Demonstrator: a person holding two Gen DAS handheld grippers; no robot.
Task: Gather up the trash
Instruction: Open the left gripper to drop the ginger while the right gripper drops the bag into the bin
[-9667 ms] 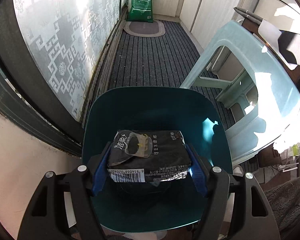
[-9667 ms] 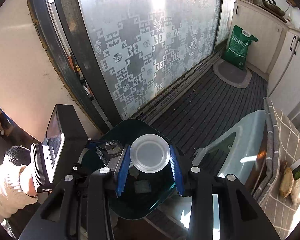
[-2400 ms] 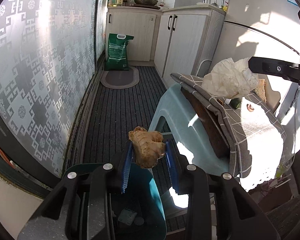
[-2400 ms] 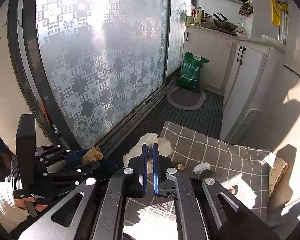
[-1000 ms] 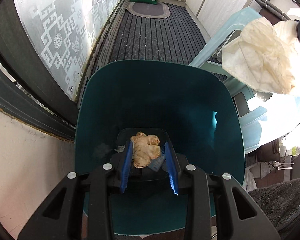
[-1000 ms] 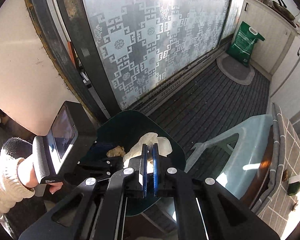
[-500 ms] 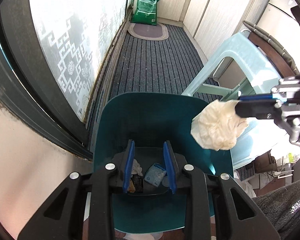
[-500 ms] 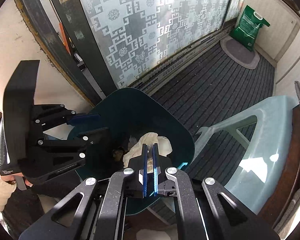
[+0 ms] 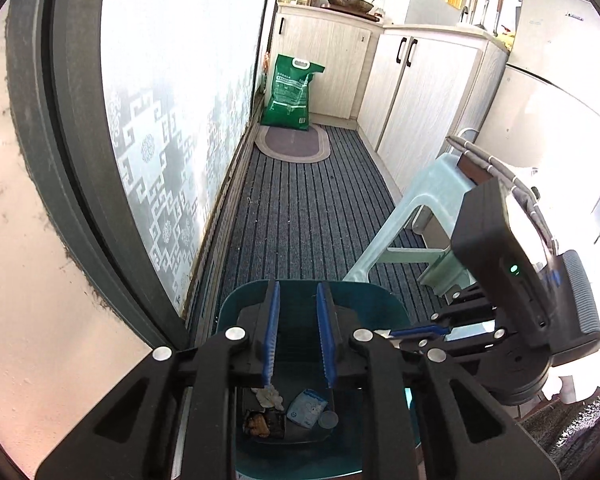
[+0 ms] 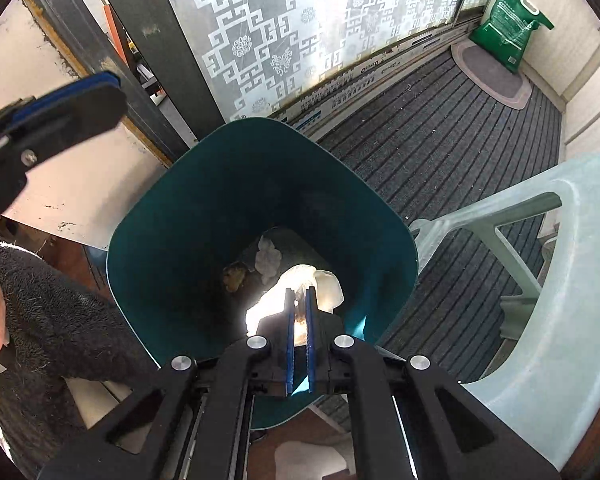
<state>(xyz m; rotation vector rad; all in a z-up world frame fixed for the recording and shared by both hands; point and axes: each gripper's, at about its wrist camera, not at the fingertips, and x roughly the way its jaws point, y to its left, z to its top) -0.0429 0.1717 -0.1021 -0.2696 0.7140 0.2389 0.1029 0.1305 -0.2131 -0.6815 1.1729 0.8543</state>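
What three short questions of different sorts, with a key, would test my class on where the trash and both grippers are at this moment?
1. True or false: the left gripper holds a piece of trash.
2. What does the right gripper hold? A) a green bag B) a crumpled white paper C) a clear lid
3. Fill in: the brown ginger piece lies at the bottom of the teal ____.

Key:
1. False; nothing is between its fingers, which have just been closing.
2. B; the crumpled white paper hangs inside the teal bin.
3. bin.
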